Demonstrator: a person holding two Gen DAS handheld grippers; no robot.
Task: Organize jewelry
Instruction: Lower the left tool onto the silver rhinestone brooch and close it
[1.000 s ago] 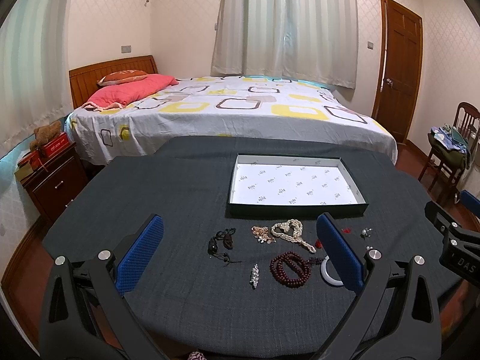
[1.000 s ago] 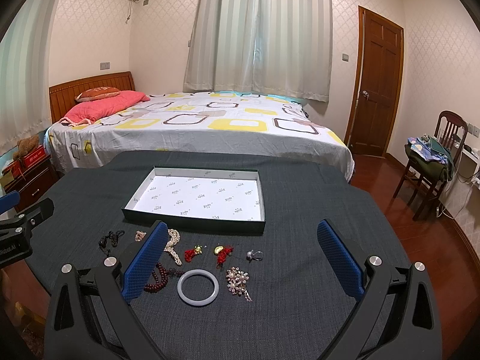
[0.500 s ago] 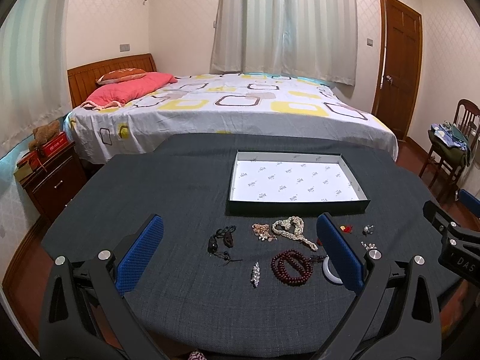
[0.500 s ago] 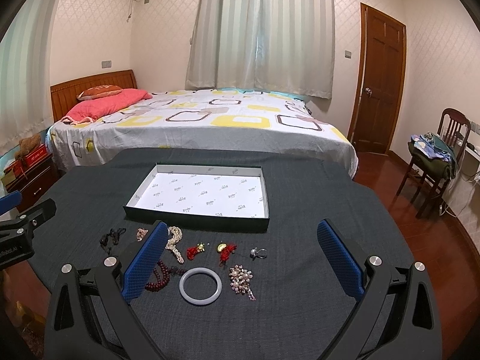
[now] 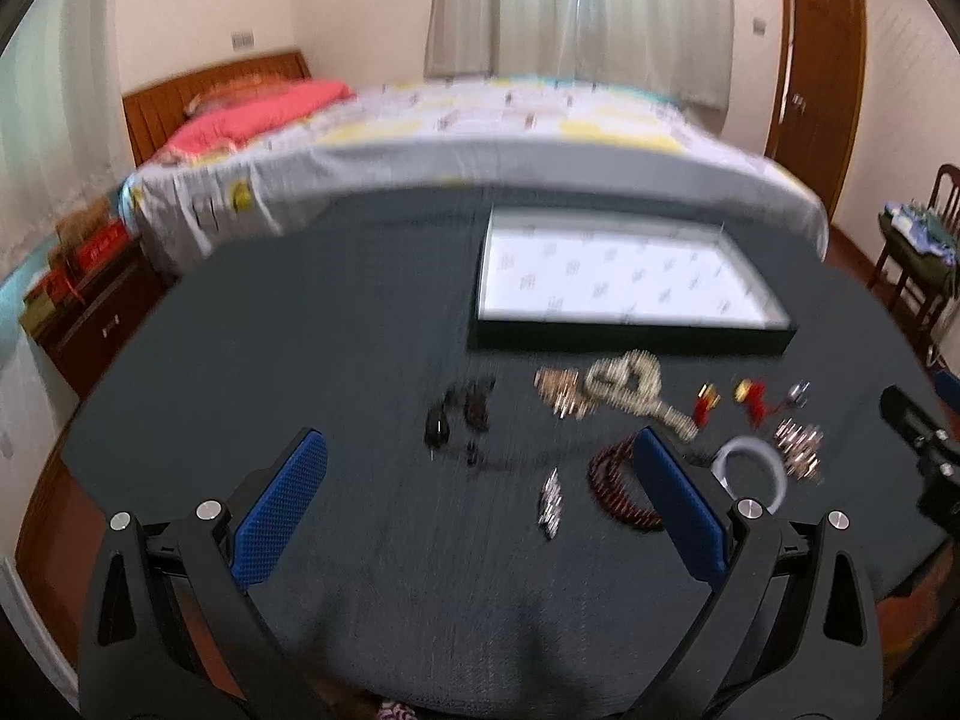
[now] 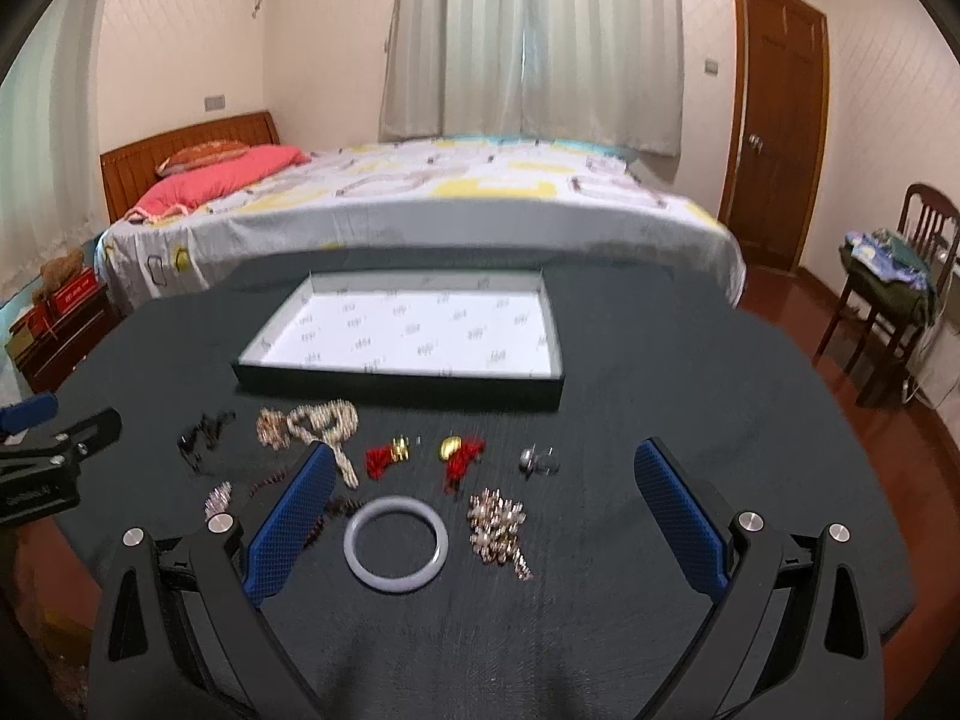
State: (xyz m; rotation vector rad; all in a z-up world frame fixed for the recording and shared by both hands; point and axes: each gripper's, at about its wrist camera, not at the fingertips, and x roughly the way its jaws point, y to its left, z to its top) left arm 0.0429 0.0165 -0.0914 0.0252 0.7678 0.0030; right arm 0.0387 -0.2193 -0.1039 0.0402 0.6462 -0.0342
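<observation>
Jewelry: pale smooth bangle (image 6: pixel 396 543), beaded pearl strand (image 6: pixel 324 423), red tassel earrings (image 6: pixel 462 456), dark red bead bracelet (image 5: pixel 612 489), all loose on the tabletop near its front edge.
Tray (image 6: pixel 543 324): shallow, dark-walled rectangle with white printed lining, just behind the jewelry.
Tabletop (image 6: pixel 690 396): dark woven cloth.
Left gripper (image 5: pixel 480 468): jaws spread, holding nothing.
Right gripper (image 6: pixel 480 480): jaws spread, holding nothing.
Right view only: bangle's full ring.
Left view: blurred.

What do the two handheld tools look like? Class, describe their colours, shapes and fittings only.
Both the left tool and the right tool have matte black angular frames with triangular cut-outs. Each carries two long fingers faced with blue, diamond-textured pads, fixed by round silver screws. No cables or sleeves show.
</observation>
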